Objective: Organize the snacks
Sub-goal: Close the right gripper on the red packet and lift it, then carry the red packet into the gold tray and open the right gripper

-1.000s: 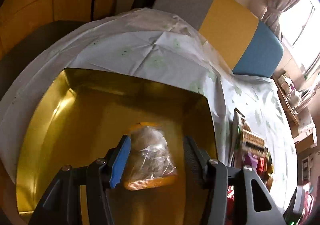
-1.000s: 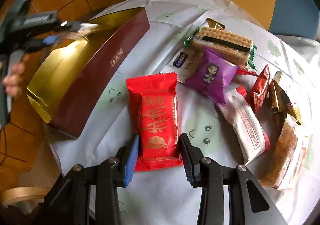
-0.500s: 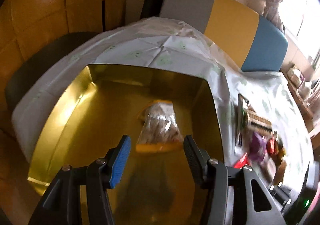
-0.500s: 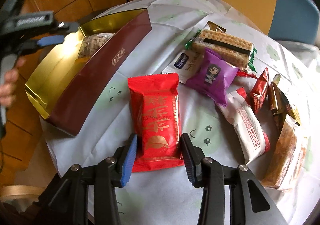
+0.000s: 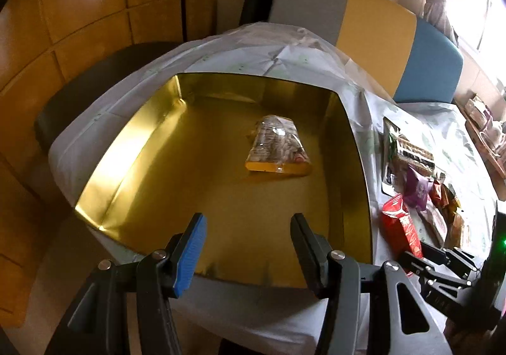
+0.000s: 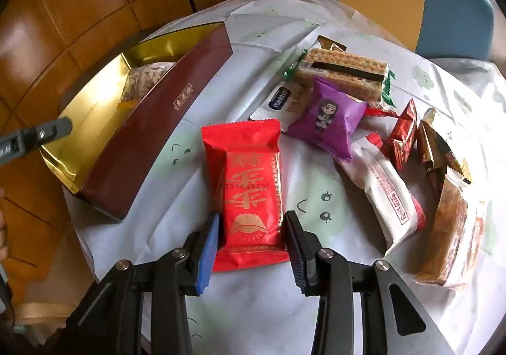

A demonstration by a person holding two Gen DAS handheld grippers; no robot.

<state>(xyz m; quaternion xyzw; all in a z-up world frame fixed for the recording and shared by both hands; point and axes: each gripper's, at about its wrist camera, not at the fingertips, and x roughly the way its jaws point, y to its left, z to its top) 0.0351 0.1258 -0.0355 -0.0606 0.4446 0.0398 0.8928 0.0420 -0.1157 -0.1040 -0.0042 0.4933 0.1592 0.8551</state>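
An open gold-lined box [image 5: 126, 165] with a maroon outer wall [image 6: 151, 133] sits at the table's left end. A clear snack bag with an orange base [image 5: 278, 146] lies alone inside it. My left gripper [image 5: 248, 228] hovers open and empty over the box's near edge, well back from that bag. A red snack packet [image 6: 249, 184] lies flat on the tablecloth beside the box. My right gripper [image 6: 252, 222] straddles its near end. Its jaws are closing, with the pads against the packet's two sides.
Several more snacks lie in a heap to the right: a purple packet [image 6: 329, 116], a wafer pack [image 6: 344, 70], a white packet [image 6: 392, 197], small red and gold wrappers [image 6: 408, 130]. A grey, yellow and blue bench [image 5: 379, 26] stands behind the table.
My left gripper has drawn back from the clear bag, which stays lying in the box. The right gripper has stayed around the red packet.
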